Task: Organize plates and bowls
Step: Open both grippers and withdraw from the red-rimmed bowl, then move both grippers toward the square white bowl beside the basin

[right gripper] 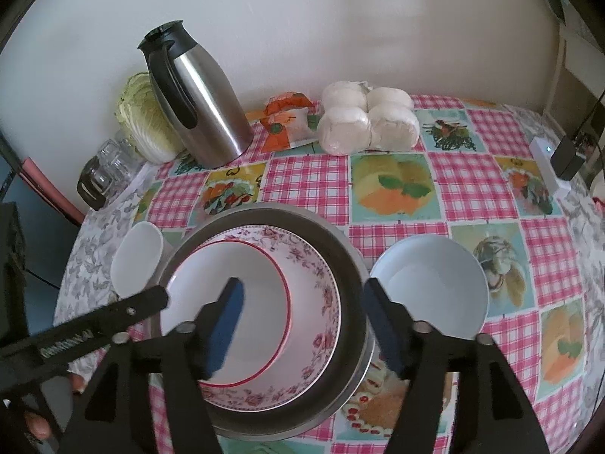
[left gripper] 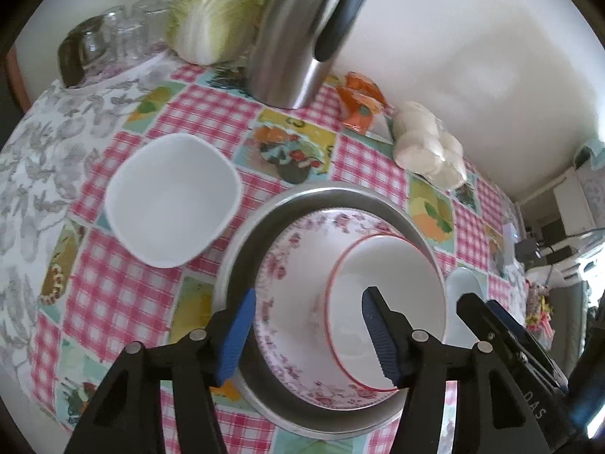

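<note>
A nested stack stands in the middle of the table: a metal bowl holds a pink-flowered bowl, and inside that a white bowl with a red rim leans tilted. My left gripper hovers open above the stack, one pad outside the metal rim and the other over the red-rimmed bowl. Over the same stack my right gripper also stands open, gripping nothing. A white square bowl sits left of the stack and a pale round bowl right of it.
Along the wall stand a steel thermos jug, a cabbage, upturned glasses, an orange packet and a bag of white buns. A white box with a black plug lies at the table's right edge.
</note>
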